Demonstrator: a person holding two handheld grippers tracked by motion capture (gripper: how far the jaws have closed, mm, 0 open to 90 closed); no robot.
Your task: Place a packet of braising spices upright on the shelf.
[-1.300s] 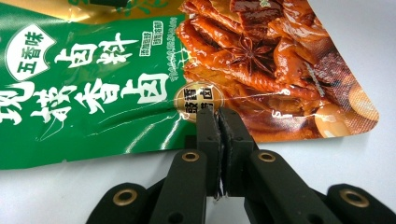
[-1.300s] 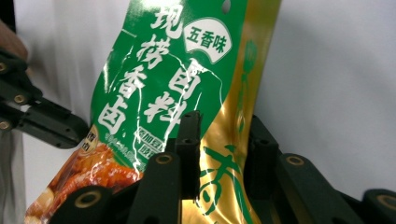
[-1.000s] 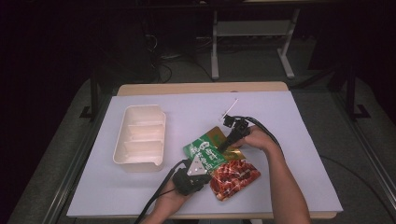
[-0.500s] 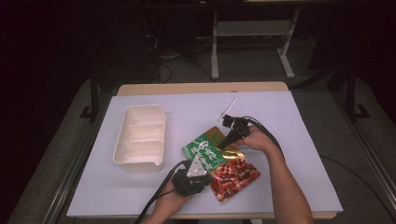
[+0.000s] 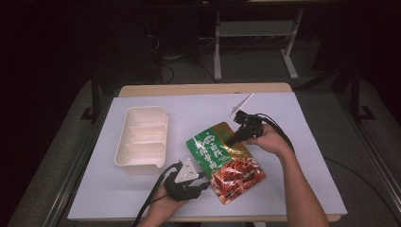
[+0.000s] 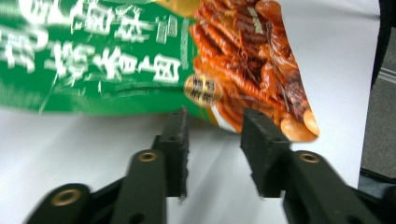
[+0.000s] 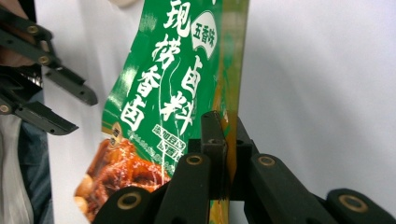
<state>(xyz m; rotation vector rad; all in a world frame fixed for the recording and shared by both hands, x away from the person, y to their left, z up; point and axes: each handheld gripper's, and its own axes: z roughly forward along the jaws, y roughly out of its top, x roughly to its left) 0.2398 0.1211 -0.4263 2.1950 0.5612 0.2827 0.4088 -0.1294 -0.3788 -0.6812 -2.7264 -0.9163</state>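
Note:
A food pouch (image 5: 226, 160), green at the top and red at the bottom, hangs tilted over the white table. My right gripper (image 5: 230, 140) is shut on its gold upper right edge and holds that side raised. In the right gripper view the jaws (image 7: 224, 128) pinch the edge of the pouch (image 7: 173, 84). My left gripper (image 5: 204, 183) sits at the pouch's lower left corner. Its jaws have just been opening and now stand open (image 6: 215, 122), with the pouch (image 6: 140, 60) just beyond the tips and nothing between them. The right gripper view also shows the left gripper (image 7: 77, 109) beside the pouch.
A cream tray (image 5: 142, 124) with three compartments lies left of the pouch. A thin white strip (image 5: 244, 100) lies near the table's back edge. The white table cover (image 5: 302, 179) has bare room at right and front left. Dark floor and frames surround the table.
The left gripper's jaws have opened and let go of the pouch's lower corner. The right gripper has risen a little, lifting the pouch's upper edge.

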